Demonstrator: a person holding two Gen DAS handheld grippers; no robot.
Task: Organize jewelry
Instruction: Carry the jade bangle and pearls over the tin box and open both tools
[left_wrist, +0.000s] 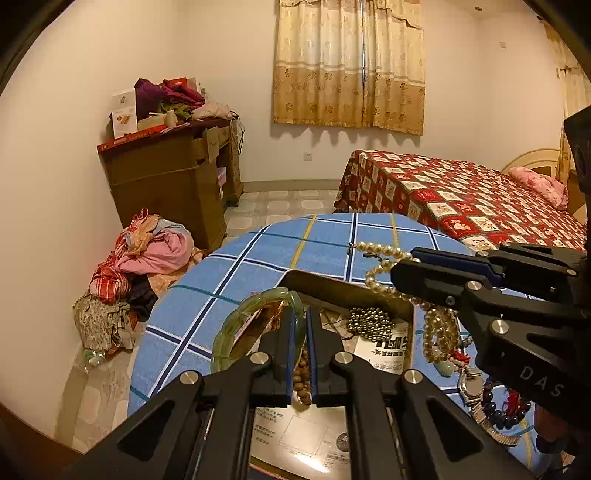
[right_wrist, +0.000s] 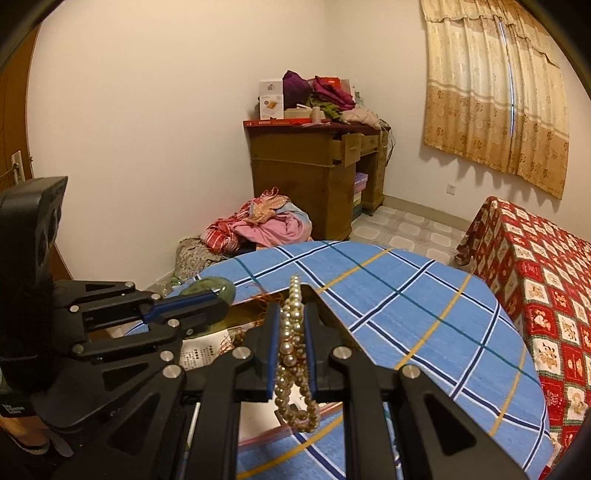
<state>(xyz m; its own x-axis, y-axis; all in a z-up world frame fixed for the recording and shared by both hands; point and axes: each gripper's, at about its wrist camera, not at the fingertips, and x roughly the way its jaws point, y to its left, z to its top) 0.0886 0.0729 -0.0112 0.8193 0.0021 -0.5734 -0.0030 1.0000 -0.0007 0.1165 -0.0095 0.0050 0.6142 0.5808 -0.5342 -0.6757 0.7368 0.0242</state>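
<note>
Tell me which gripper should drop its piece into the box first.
Probably the left gripper: its green bangle hangs at the open box. The right gripper holds pearls nearer the box's corner.

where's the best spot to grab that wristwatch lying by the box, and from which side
Grip the wristwatch across its metal band, just below the round case, coming from above with the jaws straddling the strap's width. It lies flat on the blue checked cloth, so a side approach finds little edge. Dark bead bracelets lie against it, so stay on the bare band.
</note>
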